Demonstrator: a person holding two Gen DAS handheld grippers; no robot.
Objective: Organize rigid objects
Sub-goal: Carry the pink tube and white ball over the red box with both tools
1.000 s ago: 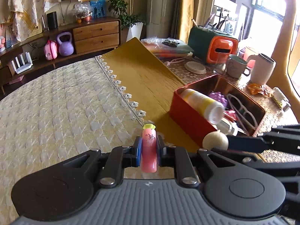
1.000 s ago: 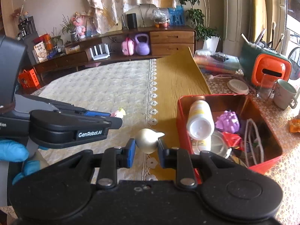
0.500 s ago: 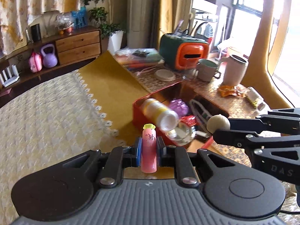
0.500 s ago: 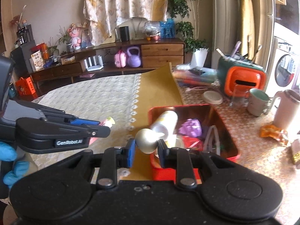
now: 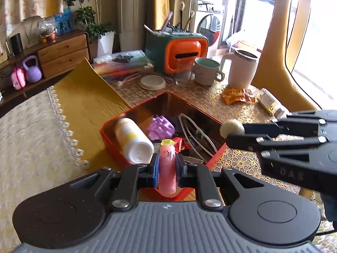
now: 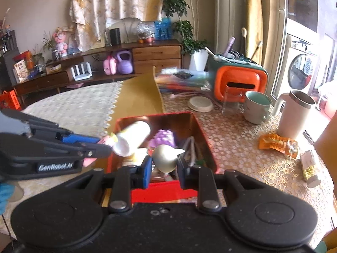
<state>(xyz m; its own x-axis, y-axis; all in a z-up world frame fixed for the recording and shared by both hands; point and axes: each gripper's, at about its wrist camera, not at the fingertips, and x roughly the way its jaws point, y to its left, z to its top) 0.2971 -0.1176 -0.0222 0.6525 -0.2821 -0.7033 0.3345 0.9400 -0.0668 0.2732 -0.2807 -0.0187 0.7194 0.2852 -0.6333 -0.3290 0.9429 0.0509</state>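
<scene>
In your left wrist view, the left tool [image 5: 167, 166] clamps the pink tube [image 5: 167, 169] over the red box [image 5: 118, 145]; lower before releasing. In your right wrist view, the right tool [image 6: 163, 166] grips the cream bulb [image 6: 165, 158] above the same box; drop it clear of the white bottle [image 6: 131, 138].

The bench [image 6: 238, 139] is covered in three parts: a cream woven cloth [image 6: 75, 109] on the left, a yellow mat [image 6: 139, 97] in the middle, and a gold lace cover [image 5: 202, 97] on the right. A red tin [image 6: 207, 149] is set across the mat's edge and the lace. On the lace are found a round lid [image 6: 200, 103], a glass [image 6: 231, 101], a mug [image 6: 257, 107], a tall cup [image 6: 294, 113], an orange packet [image 6: 276, 143] and a small jar [image 6: 310, 167] lying on its side. An orange-fronted box [image 6: 238, 84] and a stack of books [image 6: 181, 80] are placed further back.
</scene>
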